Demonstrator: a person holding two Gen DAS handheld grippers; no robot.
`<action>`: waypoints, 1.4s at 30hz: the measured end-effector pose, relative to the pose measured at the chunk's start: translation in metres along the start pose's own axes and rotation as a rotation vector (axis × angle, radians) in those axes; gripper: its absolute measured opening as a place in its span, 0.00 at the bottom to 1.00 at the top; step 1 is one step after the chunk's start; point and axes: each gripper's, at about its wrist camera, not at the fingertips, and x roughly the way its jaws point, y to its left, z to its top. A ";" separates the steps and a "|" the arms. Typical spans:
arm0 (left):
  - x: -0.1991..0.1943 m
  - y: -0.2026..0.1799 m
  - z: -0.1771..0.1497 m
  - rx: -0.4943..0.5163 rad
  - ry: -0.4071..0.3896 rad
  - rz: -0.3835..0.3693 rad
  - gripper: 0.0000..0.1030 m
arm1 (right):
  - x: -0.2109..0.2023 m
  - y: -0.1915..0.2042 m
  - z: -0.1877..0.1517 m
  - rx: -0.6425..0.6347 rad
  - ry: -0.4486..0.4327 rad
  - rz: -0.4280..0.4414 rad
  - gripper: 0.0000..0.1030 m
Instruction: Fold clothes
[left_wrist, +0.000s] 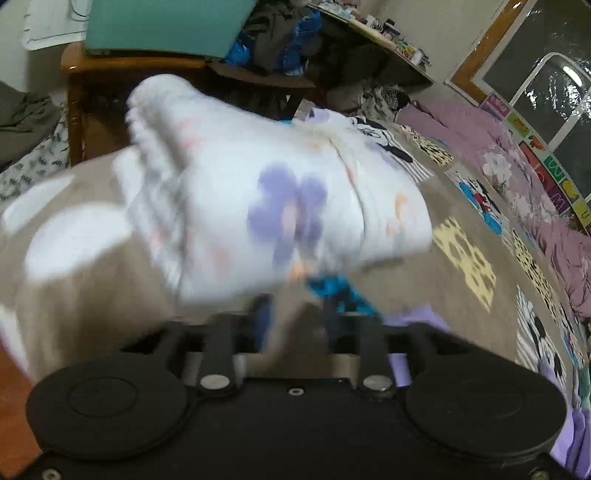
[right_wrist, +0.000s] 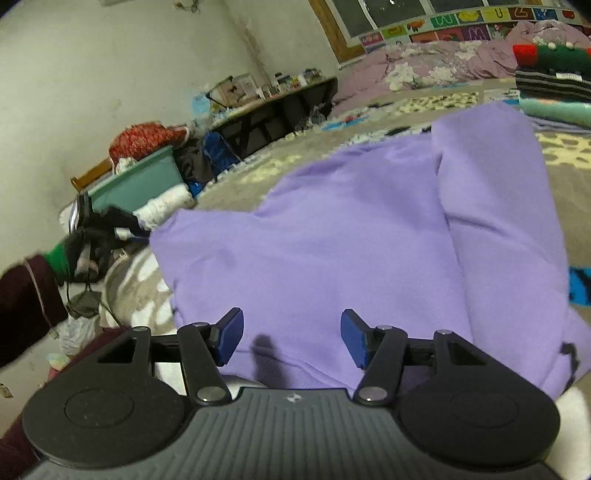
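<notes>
- Your right gripper (right_wrist: 291, 338) stands about half open – blue pads (right_wrist: 232, 338) apart, nothing between them, poised just over the near edge of the purple garment (right_wrist: 369, 236) spread flat on the patterned bed cover (right_wrist: 565, 206).
- Your left gripper (left_wrist: 295, 306) is blurred; I cannot tell its jaws. The white flowered garment (left_wrist: 266, 199) lies bunched just beyond it.
- Far alphabet tiles (right_wrist: 469, 16) – letters unreadable.

teal bin (right_wrist: 140, 184) left-centre | low cluttered worktop (right_wrist: 280, 99) upper middle | window (left_wrist: 546, 74) upper right | letter mat (right_wrist: 461, 22) top
</notes>
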 end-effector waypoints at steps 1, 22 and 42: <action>-0.007 -0.002 -0.008 -0.001 -0.004 -0.013 0.51 | -0.006 0.001 0.003 -0.002 -0.013 0.005 0.57; -0.024 -0.061 -0.086 0.081 0.027 -0.058 0.94 | 0.002 -0.115 0.135 0.144 -0.180 -0.388 0.67; -0.020 -0.069 -0.094 0.161 0.017 -0.055 0.99 | 0.050 -0.236 0.139 0.425 -0.239 -0.329 0.07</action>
